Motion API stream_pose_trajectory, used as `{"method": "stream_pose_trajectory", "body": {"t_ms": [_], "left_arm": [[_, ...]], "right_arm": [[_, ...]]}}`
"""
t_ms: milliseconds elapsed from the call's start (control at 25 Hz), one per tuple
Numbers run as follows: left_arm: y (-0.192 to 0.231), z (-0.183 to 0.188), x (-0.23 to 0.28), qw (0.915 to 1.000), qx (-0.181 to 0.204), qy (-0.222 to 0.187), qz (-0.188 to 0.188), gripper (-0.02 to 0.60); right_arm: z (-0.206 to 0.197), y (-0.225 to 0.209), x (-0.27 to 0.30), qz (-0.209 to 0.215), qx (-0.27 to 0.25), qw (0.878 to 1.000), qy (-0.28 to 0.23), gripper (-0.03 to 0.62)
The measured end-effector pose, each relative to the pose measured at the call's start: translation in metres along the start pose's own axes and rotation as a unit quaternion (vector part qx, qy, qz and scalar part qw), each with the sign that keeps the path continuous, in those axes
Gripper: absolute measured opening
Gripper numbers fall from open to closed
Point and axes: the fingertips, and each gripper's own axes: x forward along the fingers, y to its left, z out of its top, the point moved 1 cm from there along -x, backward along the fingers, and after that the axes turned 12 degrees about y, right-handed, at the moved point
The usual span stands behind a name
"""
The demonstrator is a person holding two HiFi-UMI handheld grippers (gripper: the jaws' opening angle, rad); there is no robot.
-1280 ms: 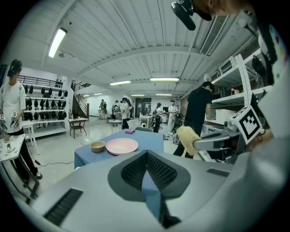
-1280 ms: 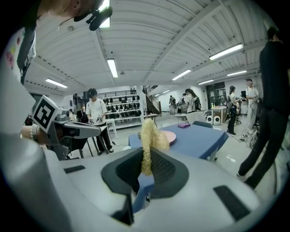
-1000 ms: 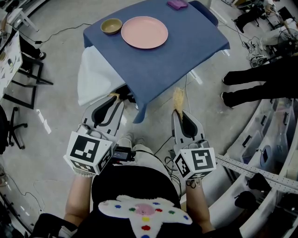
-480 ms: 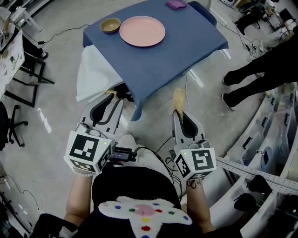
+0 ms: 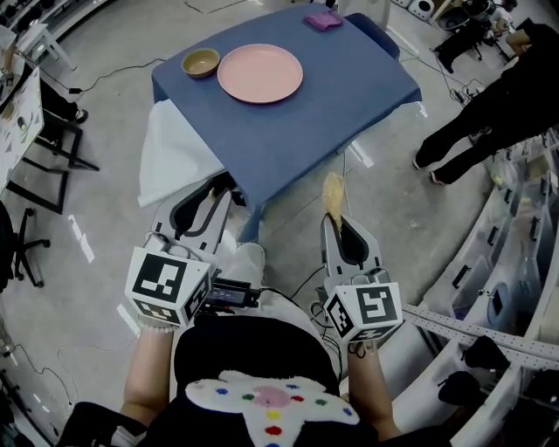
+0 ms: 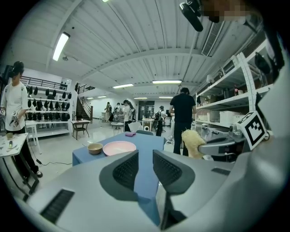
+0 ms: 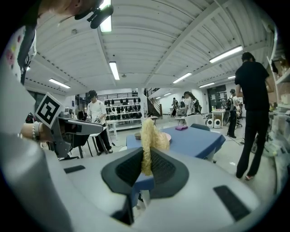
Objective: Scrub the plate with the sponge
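Your right gripper [image 7: 145,164] is clamped on the sponge [image 7: 152,132], a shaggy yellow pad that stands up out of the closed jaws with its lower edge pinched between the pads. Your left gripper [image 6: 145,166] holds nothing. Its jaws stand a little apart, and through the narrow gap you see only blue tabletop. You hold both grippers low in front of your body, side by side and pointing away from you, short of the table [image 5: 349,92].

So the sponge is in the air over the floor, off the table's near edge and well apart from the plate [image 5: 260,73]. That plate, pink and round, lies flat on the far left part of the blue-covered table. Just left of it sits a small tan bowl [image 5: 200,62]. At the table's far edge lies a small purple thing [image 5: 324,19], well apart from the plate. A white sheet [image 5: 170,157] hangs at the table's left side, below the blue cover. Right of the table a person [image 5: 489,96] in black is on the floor, and shelves [image 5: 515,262] run along the right side near you.
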Motion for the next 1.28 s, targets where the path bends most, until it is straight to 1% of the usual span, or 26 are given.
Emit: {"method": "stream_pose_trajectory", "body": {"t_ms": [160, 400, 720, 960, 1120, 1200, 1280], "left_arm": [[0.012, 0.008, 0.019, 1.0, -0.002, 0.003, -0.004, 0.097], [0.04, 0.026, 0.058, 0.9999, -0.004, 0.007, -0.01, 0.097], [0.078, 0.042, 0.105, 0.9996, -0.017, 0.018, -0.012, 0.098], [0.111, 0.051, 0.132, 0.9992, -0.033, 0.024, 0.0, 0.097], [0.133, 0.052, 0.149, 0.9982, -0.052, 0.031, 0.001, 0.097], [0.14, 0.05, 0.155, 0.9973, -0.064, 0.035, 0.001, 0.097], [0.145, 0.05, 0.161, 0.997, -0.068, 0.038, 0.0, 0.097]], "right_arm": [[0.008, -0.009, 0.018, -0.003, 0.002, 1.0, 0.002, 0.04], [0.028, -0.022, 0.061, -0.003, 0.004, 1.0, 0.009, 0.04], [0.056, -0.037, 0.113, -0.003, -0.003, 1.0, 0.024, 0.04], [0.073, -0.046, 0.148, -0.008, -0.001, 0.999, 0.035, 0.04], [0.085, -0.048, 0.17, -0.012, -0.005, 0.999, 0.038, 0.04], [0.087, -0.052, 0.178, -0.014, -0.003, 0.999, 0.04, 0.04], [0.089, -0.054, 0.184, -0.015, -0.006, 0.999, 0.042, 0.04]]}}
